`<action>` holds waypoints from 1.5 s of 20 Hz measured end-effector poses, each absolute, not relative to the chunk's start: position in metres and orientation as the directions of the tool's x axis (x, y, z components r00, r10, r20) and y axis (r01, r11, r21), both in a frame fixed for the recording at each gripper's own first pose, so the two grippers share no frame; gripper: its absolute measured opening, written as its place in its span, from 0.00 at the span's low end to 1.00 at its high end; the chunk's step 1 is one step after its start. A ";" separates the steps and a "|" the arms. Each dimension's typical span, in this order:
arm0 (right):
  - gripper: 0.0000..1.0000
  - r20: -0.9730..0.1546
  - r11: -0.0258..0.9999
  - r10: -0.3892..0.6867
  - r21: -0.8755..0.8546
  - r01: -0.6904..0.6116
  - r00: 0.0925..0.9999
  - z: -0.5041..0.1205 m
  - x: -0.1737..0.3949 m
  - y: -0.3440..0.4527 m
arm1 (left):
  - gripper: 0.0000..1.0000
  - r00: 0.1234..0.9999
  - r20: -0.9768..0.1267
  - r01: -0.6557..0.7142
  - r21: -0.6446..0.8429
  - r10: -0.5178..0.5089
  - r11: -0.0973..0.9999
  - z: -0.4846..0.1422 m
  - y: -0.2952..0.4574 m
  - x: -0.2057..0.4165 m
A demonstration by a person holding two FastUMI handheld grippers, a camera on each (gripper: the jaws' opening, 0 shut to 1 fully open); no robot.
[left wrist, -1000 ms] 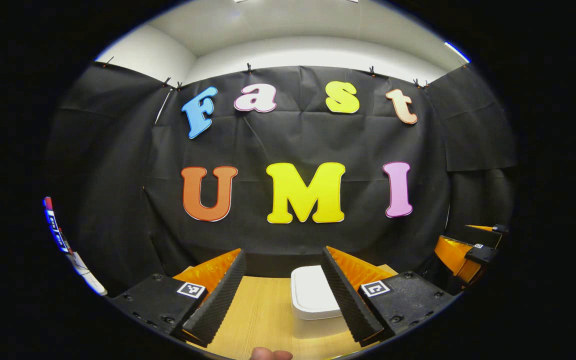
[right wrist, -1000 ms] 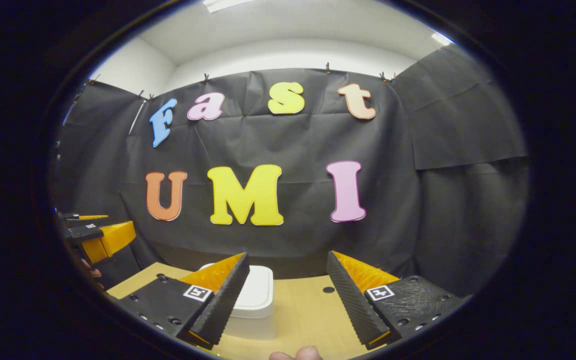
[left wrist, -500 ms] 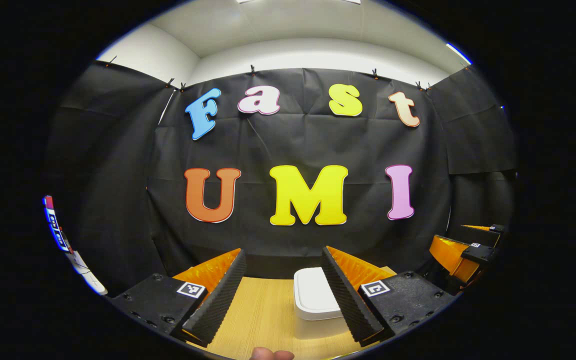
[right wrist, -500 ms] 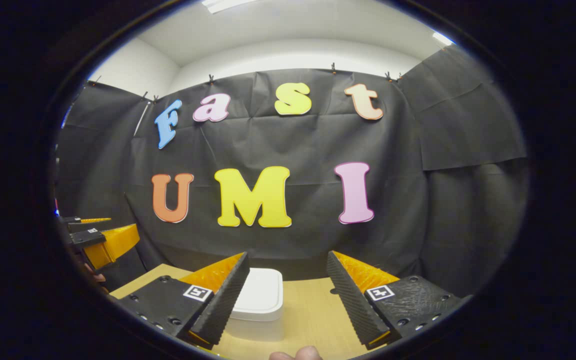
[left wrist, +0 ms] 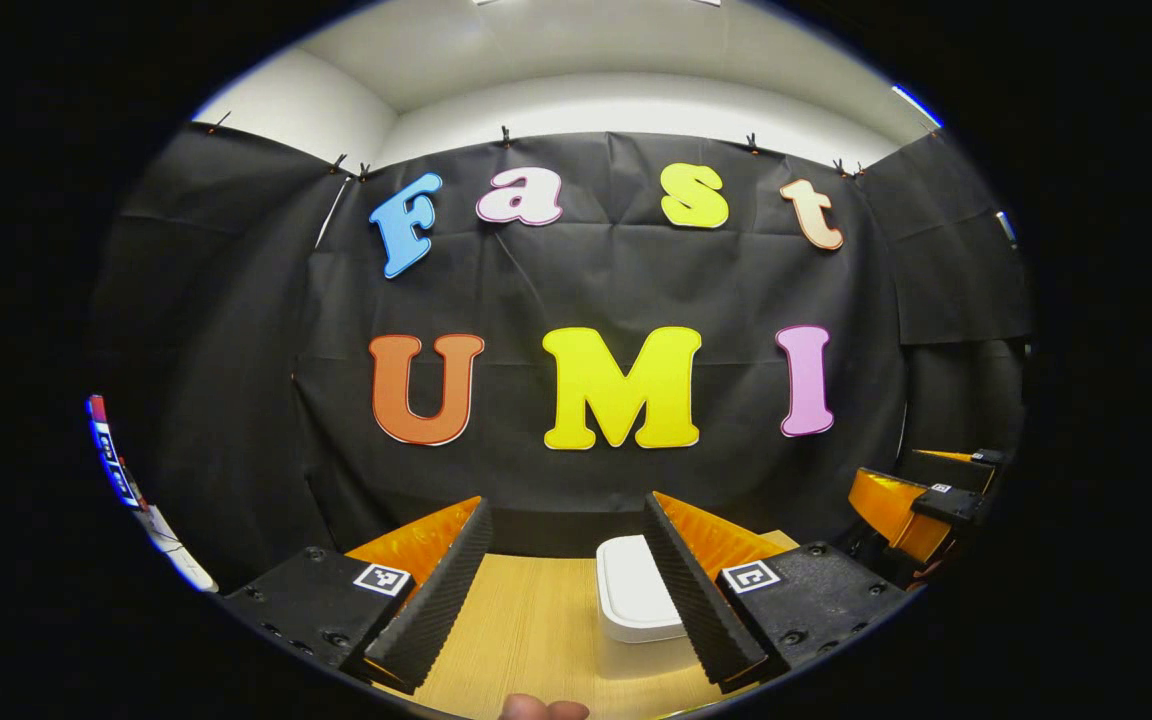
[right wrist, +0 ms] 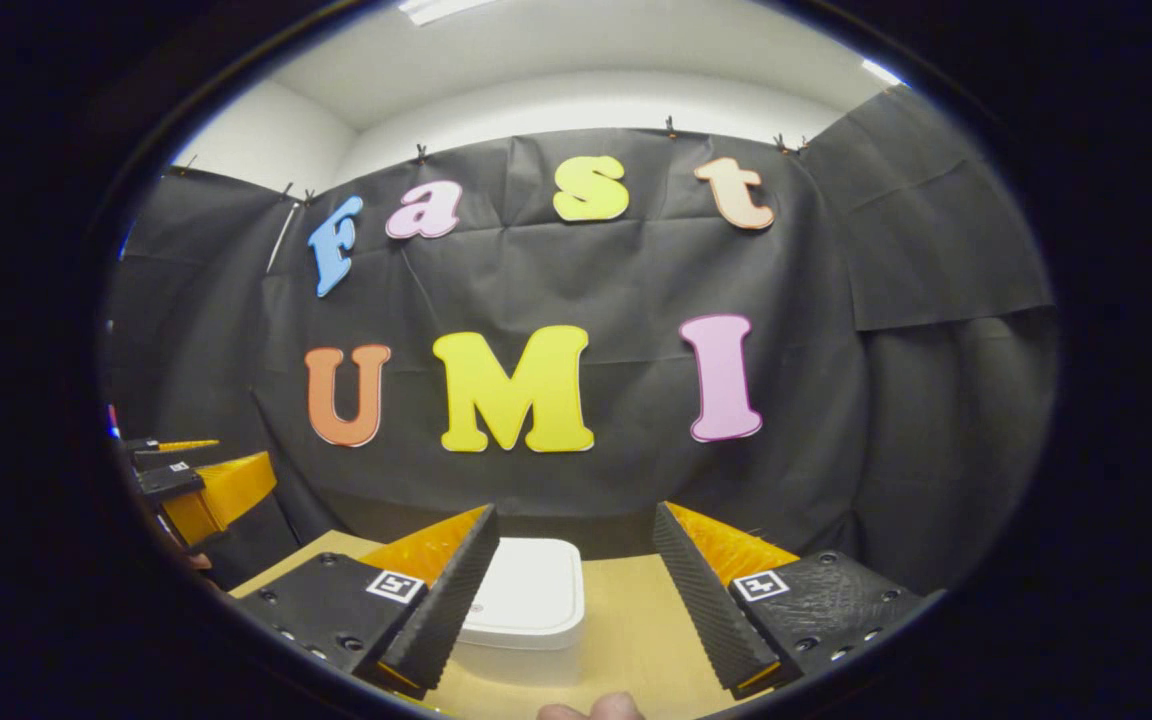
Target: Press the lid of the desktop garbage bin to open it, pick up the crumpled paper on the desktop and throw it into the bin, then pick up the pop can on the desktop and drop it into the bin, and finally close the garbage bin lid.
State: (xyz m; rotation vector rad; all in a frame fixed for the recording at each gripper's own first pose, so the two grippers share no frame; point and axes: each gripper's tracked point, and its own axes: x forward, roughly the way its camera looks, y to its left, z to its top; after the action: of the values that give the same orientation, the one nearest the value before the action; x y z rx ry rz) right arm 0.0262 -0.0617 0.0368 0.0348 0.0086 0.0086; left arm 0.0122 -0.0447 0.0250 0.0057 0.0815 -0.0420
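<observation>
Both your tools hang open and empty over the worktop (left wrist: 526,625).
The white bin (left wrist: 636,600), lid down and bearing no readable writing, stands ahead between your left tool (left wrist: 568,540) and right tool (right wrist: 576,545); each carries square printed markers.

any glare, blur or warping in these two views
Left gripper view: sharp, strong fisheye bending of the wall cloth; the white bin is evenly lit, no glare. Right gripper view: same barrel warp, bright ceiling light strip at the top edge, bin lid soft-lit, no motion blur.
</observation>
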 end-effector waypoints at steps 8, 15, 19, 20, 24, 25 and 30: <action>0.96 -0.008 1.000 0.010 0.013 -0.010 1.000 0.035 0.036 -0.048 | 0.97 0.994 -0.100 0.036 -0.003 -0.036 0.999 0.013 -0.034 0.024; 0.96 -0.010 1.000 -0.006 0.016 0.006 1.000 0.034 0.035 -0.048 | 0.97 0.993 -0.111 0.046 -0.002 -0.046 0.999 0.010 -0.035 0.024; 0.96 -0.010 1.000 -0.014 0.016 0.014 1.000 0.034 0.032 -0.052 | 0.97 0.993 -0.104 0.051 0.001 -0.051 0.999 0.011 -0.038 0.022; 0.96 -0.012 1.000 -0.018 0.013 0.018 1.000 0.034 0.032 -0.053 | 0.97 0.993 -0.106 0.052 0.002 -0.051 0.999 0.011 -0.039 0.021; 0.96 -0.010 1.000 -0.023 0.012 0.023 1.000 0.035 0.025 -0.056 | 0.97 0.993 -0.104 0.051 -0.002 -0.051 0.999 0.011 -0.041 0.016; 0.96 -0.009 1.000 -0.022 0.011 0.022 1.000 0.035 0.023 -0.057 | 0.97 0.994 -0.102 0.050 -0.002 -0.050 0.999 0.012 -0.040 0.015; 0.96 -0.005 1.000 -0.008 0.006 0.008 1.000 0.038 0.019 -0.051 | 0.97 0.994 -0.098 0.038 -0.004 -0.038 0.999 0.013 -0.037 0.010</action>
State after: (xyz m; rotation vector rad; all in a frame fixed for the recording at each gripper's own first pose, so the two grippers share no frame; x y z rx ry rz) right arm 0.0187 -0.0514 0.0378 0.0065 0.0054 -0.0080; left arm 0.0100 -0.0372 0.0134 -0.0018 0.0979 -0.0380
